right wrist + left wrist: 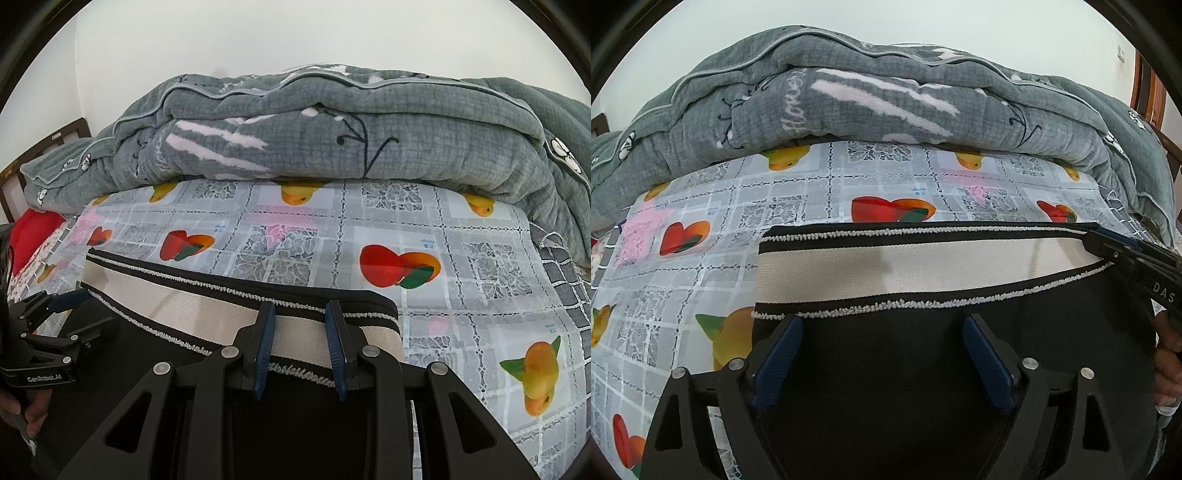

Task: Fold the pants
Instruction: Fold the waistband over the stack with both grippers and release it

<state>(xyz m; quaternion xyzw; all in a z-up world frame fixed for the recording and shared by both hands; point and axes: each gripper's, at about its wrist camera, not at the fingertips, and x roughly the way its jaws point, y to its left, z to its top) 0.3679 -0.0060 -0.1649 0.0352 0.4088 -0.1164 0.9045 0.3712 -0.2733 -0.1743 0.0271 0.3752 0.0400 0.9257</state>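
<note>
Left gripper (882, 328) jaws wide over black pants (886, 387), gripping nothing, right gripper (300, 314) jaws narrowed astride waistband (207, 310), contact unclear, pant legs cut off below.

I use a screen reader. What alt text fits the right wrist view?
The right gripper straddles the striped waistband of black pants on a fruit-print sheet, jaws narrowly apart. At left, the left gripper sits by the waistband's other end; a grey quilt is piled behind.
</note>
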